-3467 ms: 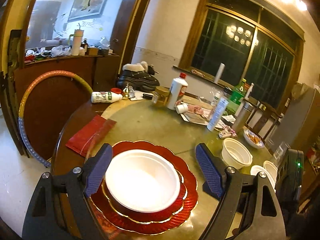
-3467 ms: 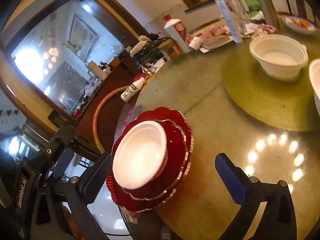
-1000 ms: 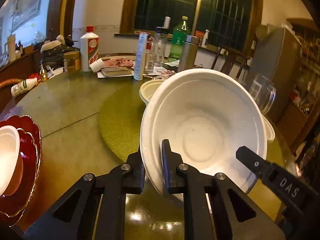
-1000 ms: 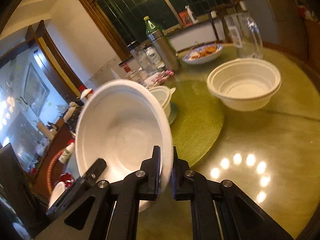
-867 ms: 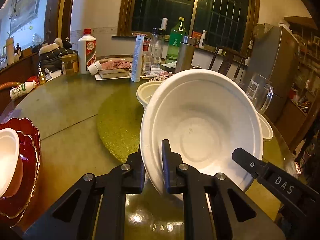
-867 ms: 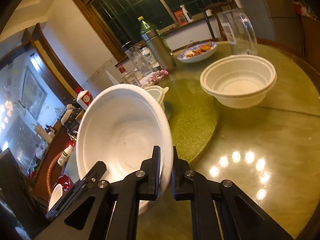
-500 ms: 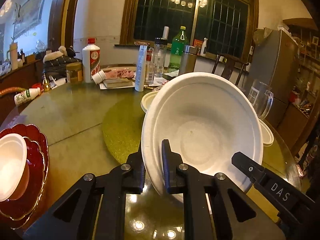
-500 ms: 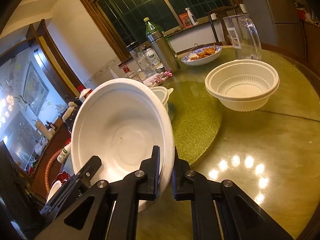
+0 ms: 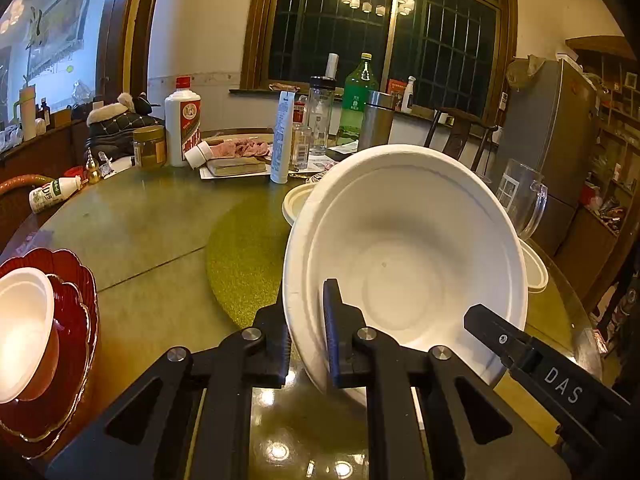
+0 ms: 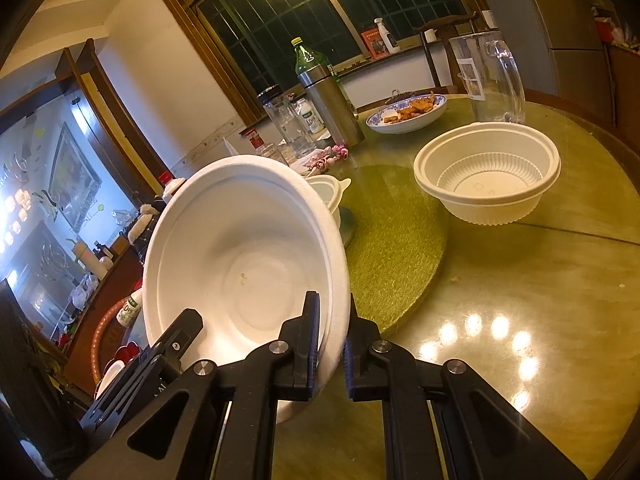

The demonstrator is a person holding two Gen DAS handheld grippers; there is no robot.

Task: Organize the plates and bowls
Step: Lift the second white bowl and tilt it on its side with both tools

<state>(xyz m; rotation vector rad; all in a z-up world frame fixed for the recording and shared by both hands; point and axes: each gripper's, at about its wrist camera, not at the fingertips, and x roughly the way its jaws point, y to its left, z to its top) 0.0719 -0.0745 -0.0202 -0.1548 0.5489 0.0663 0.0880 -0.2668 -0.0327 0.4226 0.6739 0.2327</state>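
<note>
Both tools are gripping one large white bowl [image 9: 404,264], tilted on edge above the round glass worktop [image 9: 152,224], its hollow facing the cameras. The left hand-held gripper [image 9: 306,332] is clenching the bowl's left rim, one finger inside the wall and one outside. The right hand-held gripper [image 10: 330,344] is pinching the opposite rim the same way; its black body is showing in the left wrist view at lower right, lettered DAS.

On the worktop's left edge, a smaller white bowl [image 9: 22,328] is sitting in a stack of red scalloped plates [image 9: 76,320]. A ribbed plastic bowl [image 10: 486,172] is resting empty at the far right, well apart from the held bowl, just beside the green turntable [image 10: 392,240]. A small lidded container [image 10: 328,194] is standing behind the held bowl's rim.

Farther back: a blue-patterned dish of food [image 10: 408,114], a clear pitcher [image 10: 486,76], a steel flask [image 10: 332,108], a green bottle [image 9: 356,100], a white liquor bottle [image 9: 183,126]
</note>
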